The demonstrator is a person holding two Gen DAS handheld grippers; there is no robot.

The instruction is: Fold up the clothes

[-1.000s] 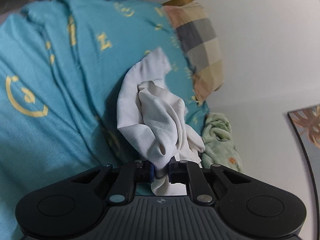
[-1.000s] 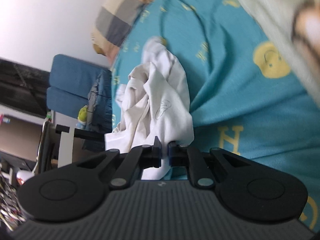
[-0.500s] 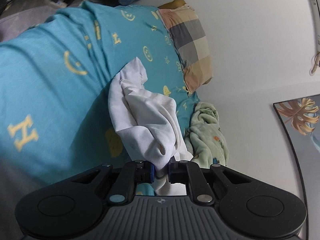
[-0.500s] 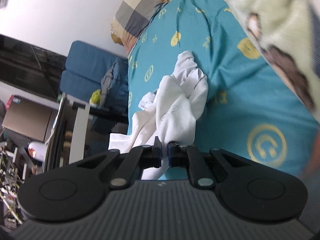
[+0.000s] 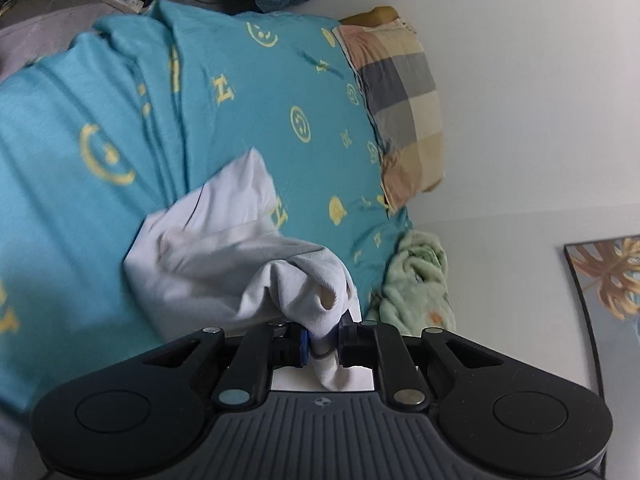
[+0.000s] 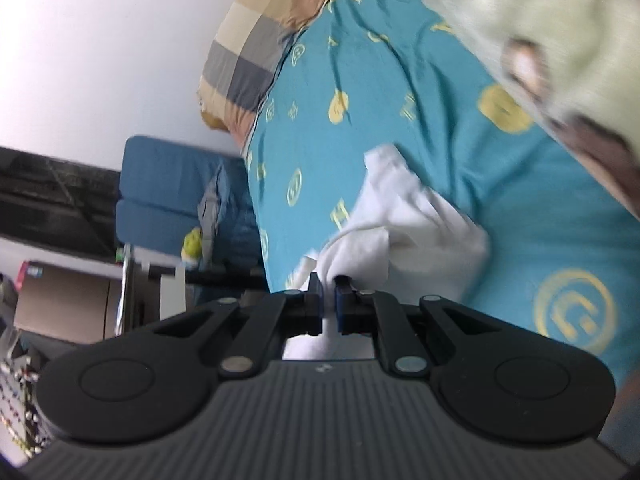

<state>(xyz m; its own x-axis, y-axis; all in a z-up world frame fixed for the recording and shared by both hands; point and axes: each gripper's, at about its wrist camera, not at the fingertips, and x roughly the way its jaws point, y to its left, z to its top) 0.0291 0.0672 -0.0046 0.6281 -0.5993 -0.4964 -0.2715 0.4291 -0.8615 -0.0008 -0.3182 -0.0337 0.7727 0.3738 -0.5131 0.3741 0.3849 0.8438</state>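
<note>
Left wrist: teal bedsheet (image 5: 248, 120), checked pillow (image 5: 404, 96), white wall (image 5: 540, 80).

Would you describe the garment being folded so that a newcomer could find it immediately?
Start at the teal bedsheet with yellow prints. Bunched on it lies the white garment, pinched by the left gripper and right gripper. Unlike the green blanket nearby, it is plain white.
</note>
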